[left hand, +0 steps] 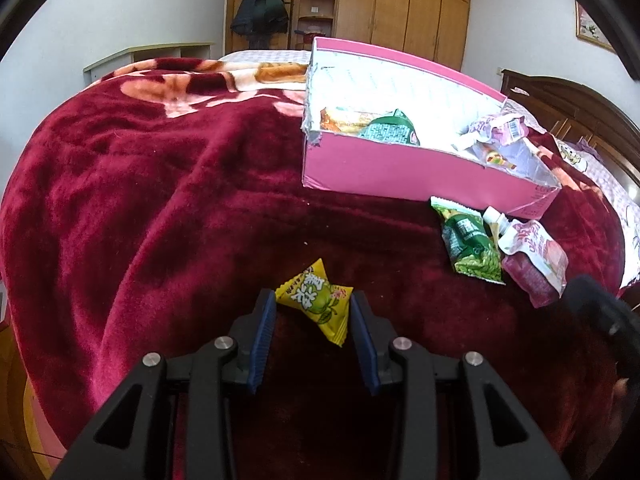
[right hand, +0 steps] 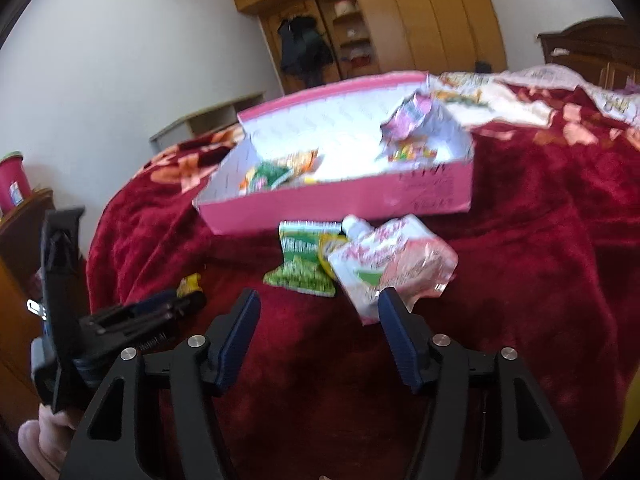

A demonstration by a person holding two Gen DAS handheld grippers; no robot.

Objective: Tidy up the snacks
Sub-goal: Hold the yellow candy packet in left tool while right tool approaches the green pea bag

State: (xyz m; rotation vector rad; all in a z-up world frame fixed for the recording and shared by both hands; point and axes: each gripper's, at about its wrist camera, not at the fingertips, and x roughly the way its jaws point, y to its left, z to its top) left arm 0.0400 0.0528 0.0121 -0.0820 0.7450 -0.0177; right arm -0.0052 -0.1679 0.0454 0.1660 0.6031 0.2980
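Note:
My left gripper [left hand: 313, 296] is shut on a small yellow snack packet [left hand: 316, 302], held just above the dark red blanket. It also shows at the left of the right wrist view, where the left gripper [right hand: 176, 304] carries the yellow packet [right hand: 189, 283]. An open pink box [left hand: 392, 168] holds several snacks. In front of it lie a green packet [left hand: 472, 248] and a pink spouted pouch [left hand: 536, 260]. My right gripper [right hand: 319, 296] is open over the blanket. Its right finger is by the near corner of the pouch [right hand: 392, 264], beside the green packet [right hand: 300, 264].
The red floral blanket [left hand: 160, 184] covers a bed. A wooden wardrobe [left hand: 400, 4] and hanging dark coats stand behind. A dark headboard [left hand: 560, 100] is at the right. A red canister [right hand: 12, 180] sits on a wooden stand at the bed's left.

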